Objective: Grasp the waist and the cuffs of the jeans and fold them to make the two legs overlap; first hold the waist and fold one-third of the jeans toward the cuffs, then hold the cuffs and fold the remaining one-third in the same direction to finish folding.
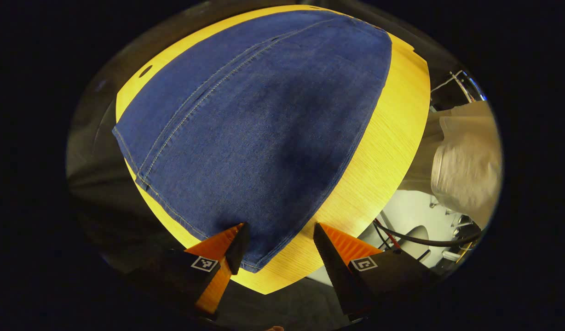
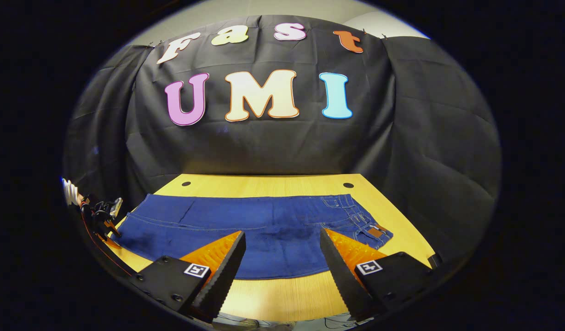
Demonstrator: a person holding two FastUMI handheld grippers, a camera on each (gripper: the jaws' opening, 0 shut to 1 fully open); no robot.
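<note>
The jeans (image 2: 259,236) lie flat on the yellow wooden desk (image 2: 282,294), spread lengthwise across it, the waist (image 2: 356,216) with its belt loops and leather patch toward the right in the right gripper view and the cuffs (image 2: 130,230) toward the left. The legs appear to lie one over the other.

The right tongs (image 2: 282,250) hang above the near edge of the desk with their fingers wide apart, holding nothing, facing the middle of the jeans. Farther off at the left rim of that view, the other gripper sits near the cuff end.

In the left gripper view, the left tongs (image 1: 280,239) are low over the cuff end (image 1: 245,230), fingers spread apart: one fingertip (image 1: 239,239) over the denim, the other over bare desk (image 1: 379,156) just beside the hem. A person's light clothing (image 1: 466,156) shows beyond the desk.
</note>
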